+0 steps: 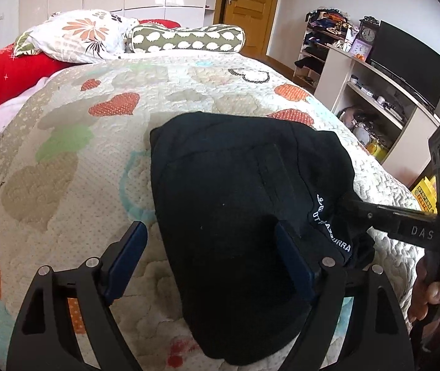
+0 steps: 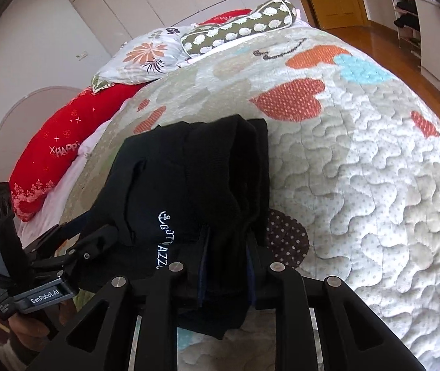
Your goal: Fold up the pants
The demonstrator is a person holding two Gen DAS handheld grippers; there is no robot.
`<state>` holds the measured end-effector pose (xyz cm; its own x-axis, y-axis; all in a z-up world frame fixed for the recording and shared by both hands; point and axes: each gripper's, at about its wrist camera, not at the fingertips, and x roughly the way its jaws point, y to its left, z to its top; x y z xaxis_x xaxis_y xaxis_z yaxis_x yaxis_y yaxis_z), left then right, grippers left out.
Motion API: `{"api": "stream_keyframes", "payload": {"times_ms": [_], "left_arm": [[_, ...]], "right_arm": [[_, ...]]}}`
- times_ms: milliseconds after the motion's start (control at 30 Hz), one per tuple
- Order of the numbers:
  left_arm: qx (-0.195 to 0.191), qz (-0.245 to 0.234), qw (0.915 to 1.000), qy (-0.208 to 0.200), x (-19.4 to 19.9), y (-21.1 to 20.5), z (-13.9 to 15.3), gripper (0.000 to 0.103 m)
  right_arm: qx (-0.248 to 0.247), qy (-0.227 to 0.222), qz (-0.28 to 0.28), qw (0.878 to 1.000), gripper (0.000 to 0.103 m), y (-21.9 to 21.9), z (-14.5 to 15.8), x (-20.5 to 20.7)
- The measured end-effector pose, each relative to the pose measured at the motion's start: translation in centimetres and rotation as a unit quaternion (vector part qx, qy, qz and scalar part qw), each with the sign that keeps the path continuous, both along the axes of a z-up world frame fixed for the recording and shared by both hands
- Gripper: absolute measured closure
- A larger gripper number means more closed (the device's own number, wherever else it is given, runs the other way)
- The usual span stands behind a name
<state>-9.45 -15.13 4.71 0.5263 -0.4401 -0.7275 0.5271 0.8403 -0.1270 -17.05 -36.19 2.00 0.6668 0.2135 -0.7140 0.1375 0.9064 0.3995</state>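
Pants [image 1: 238, 185], black and already bundled compact, are lying on the near part of the quilted heart-print bedspread [image 1: 74, 142]. Left gripper [image 1: 210, 262] is hovering wide open, its right finger resting over the fabric, holding nothing. Right gripper [image 2: 226, 259] is pinching a thick fold at the waistband edge. Being soft, light cloth, it probably needs gripping through all layers. Far off, pillows [image 1: 78, 34] are sitting clear; nothing is obstructing.

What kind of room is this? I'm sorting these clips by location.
A home bedroom, most likely. A bed with a heart-patterned quilt fills the view, with pillows at its head, and a shelf unit with a television stands by a wooden door. Black pants lie on the quilt.
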Motion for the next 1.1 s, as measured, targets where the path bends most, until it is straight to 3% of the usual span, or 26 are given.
{"api": "stream_keyframes", "payload": {"times_ms": [67,133,267,300,333,400,567,700,767,833,867,1100], "left_arm": [[-0.001,0.002,1.0,0.003,0.1,-0.1,-0.1,0.018],[-0.001,0.002,1.0,0.003,0.1,0.0,0.0,0.018],[0.006,-0.001,1.0,-0.005,-0.2,0.6,0.8,0.018],[0.007,0.0,0.9999,-0.009,-0.1,0.8,1.1,0.018],[0.009,0.005,0.9998,-0.017,0.0,1.1,1.4,0.018],[0.005,0.02,0.9994,-0.026,0.6,1.9,2.0,0.018],[0.005,0.048,0.9988,-0.013,3.5,2.8,2.2,0.018],[0.004,0.057,0.9983,-0.013,5.4,2.6,2.2,0.018],[0.013,0.06,0.998,-0.013,6.5,2.1,2.1,0.018],[0.026,0.061,0.9978,-0.009,7.8,1.5,1.7,0.018],[0.034,0.063,0.9974,-0.007,8.4,1.2,1.5,0.018],[0.07,0.055,0.996,0.001,10.3,-1.2,-0.3,0.018]], "right_arm": [[0.002,-0.002,0.0,1.0,0.081,0.0,0.1,-0.2],[0.003,-0.012,-0.006,1.0,0.072,-0.1,0.7,-0.7],[0.006,-0.028,-0.018,0.999,0.069,-0.6,2.4,-1.2],[0.0,-0.035,-0.021,0.999,0.065,-0.7,2.9,-1.2],[-0.003,-0.043,-0.025,0.999,0.052,-0.8,3.6,-1.2],[-0.006,-0.053,-0.028,0.998,0.038,-0.9,4.4,-0.7],[-0.021,-0.044,-0.008,0.999,0.038,-0.4,4.9,2.8],[-0.003,-0.027,0.009,1.0,0.038,-0.1,3.8,5.9],[0.006,-0.013,0.023,1.0,0.043,0.3,3.0,7.3],[-0.001,-0.01,0.039,0.999,0.076,0.9,2.6,8.1],[-0.006,-0.013,0.045,0.999,0.08,1.1,2.7,8.1],[-0.062,-0.032,0.036,0.997,0.087,1.4,4.3,7.5]]}}
